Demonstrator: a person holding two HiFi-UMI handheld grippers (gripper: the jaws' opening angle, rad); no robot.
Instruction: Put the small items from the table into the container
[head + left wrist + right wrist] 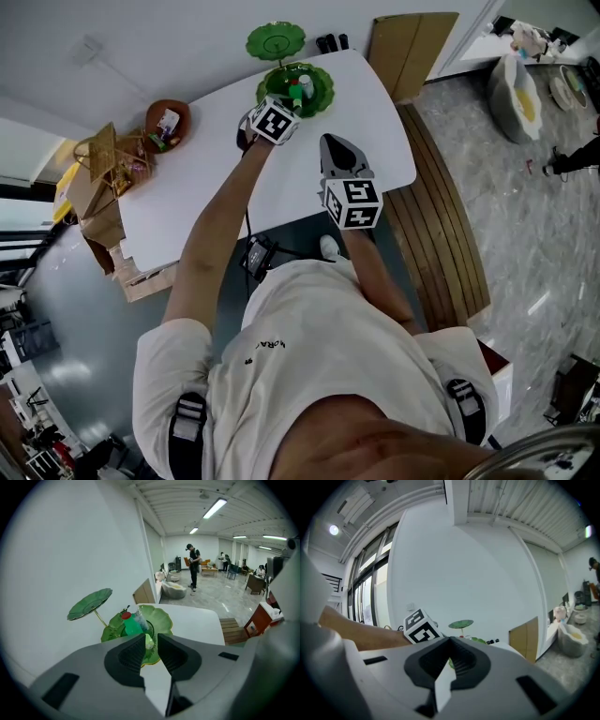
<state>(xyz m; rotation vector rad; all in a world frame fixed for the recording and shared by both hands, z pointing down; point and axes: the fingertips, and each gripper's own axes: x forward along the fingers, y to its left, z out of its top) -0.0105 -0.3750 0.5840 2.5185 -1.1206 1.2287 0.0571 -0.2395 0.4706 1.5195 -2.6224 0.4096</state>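
The left gripper (151,638) has its fingers released. Through the gap between them a small pale green piece (149,642) shows, touching neither pad, apparently lying in the green leaf-shaped dish (164,619) just beside a green bottle (131,625) with a red cap. That dish sits at the far end of the white desk (199,623), while the right gripper (450,640) hangs nearer the person, fingers clenched on nothing.
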